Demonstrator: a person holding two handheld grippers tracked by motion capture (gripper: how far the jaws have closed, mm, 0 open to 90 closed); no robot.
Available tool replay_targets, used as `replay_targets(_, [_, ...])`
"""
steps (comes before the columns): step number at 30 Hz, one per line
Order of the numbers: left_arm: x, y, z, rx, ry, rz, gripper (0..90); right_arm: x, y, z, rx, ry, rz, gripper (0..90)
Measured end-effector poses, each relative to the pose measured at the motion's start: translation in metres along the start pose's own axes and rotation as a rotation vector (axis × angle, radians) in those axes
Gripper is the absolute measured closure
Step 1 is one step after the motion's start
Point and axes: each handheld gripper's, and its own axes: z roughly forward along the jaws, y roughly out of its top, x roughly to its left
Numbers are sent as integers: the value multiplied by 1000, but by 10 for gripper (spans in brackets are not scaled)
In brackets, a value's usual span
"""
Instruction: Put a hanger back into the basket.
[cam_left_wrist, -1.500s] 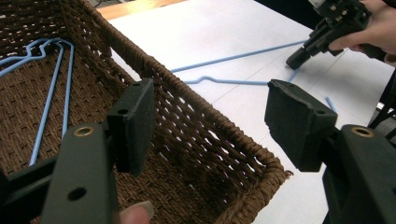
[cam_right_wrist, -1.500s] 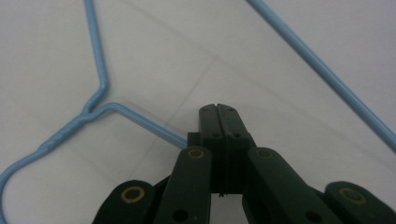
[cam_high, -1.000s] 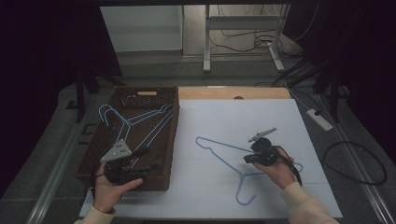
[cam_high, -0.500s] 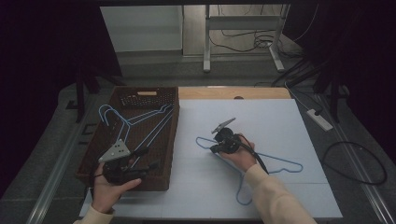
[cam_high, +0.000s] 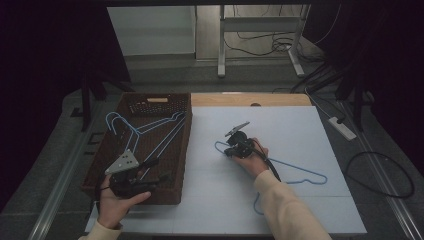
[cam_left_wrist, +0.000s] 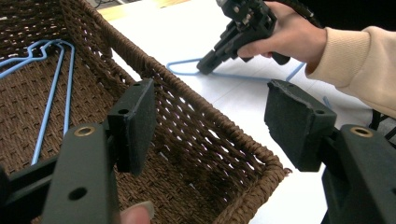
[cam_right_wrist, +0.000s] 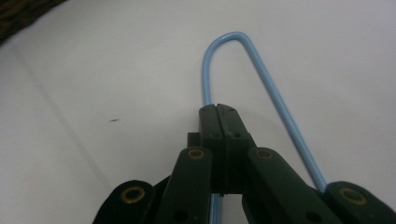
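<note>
A light blue wire hanger (cam_high: 300, 172) lies flat on the white table sheet. My right gripper (cam_high: 228, 152) is shut, its tips down at the hanger's left corner (cam_right_wrist: 275, 93); in the right gripper view (cam_right_wrist: 218, 109) the wire runs under the closed jaws, and I cannot tell whether they touch it. A brown woven basket (cam_high: 100, 165) at the left holds more blue hangers (cam_high: 135, 130). My left gripper (cam_high: 157, 171) hovers open at the basket's near right corner. In the left gripper view (cam_left_wrist: 217, 123) its pads stand on either side of the basket rim (cam_left_wrist: 224, 135) without pressing on it.
The white sheet (cam_high: 300, 130) covers the table, with a wooden strip (cam_high: 250, 99) along its far edge. A power strip (cam_high: 342, 127) and cables lie on the floor at the right. Metal table legs (cam_high: 220, 45) stand beyond the far edge.
My right hand has slid left along the hanger from its middle to its left corner, jaws shut throughout. The hanger lies where it was. The left hand has not moved.
</note>
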Motion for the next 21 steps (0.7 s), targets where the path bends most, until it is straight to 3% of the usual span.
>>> replay_targets(4, [0, 0, 1, 5, -1, 2, 353, -24, 0, -1, -14, -63, 65, 900])
replay_targets(8, [0, -1, 2, 9, 0, 2, 354, -35, -1, -3, -25, -58, 111, 900])
replay_targets(13, [0, -1, 0, 2, 3, -1, 354, -36, -7, -27, -48, -50, 88, 900])
replay_targets(15, [1, -2, 0, 2, 5, -2, 354, -37, -17, -47, -46, -53, 65, 900])
replay_targets(19, [0, -1, 0, 3, 4, -1, 354, -44, -48, -77, -24, -65, 63, 900])
replay_targets(21, [-1, -1, 0, 3, 3, 0, 354, -50, -73, -94, -1, -86, 76, 900])
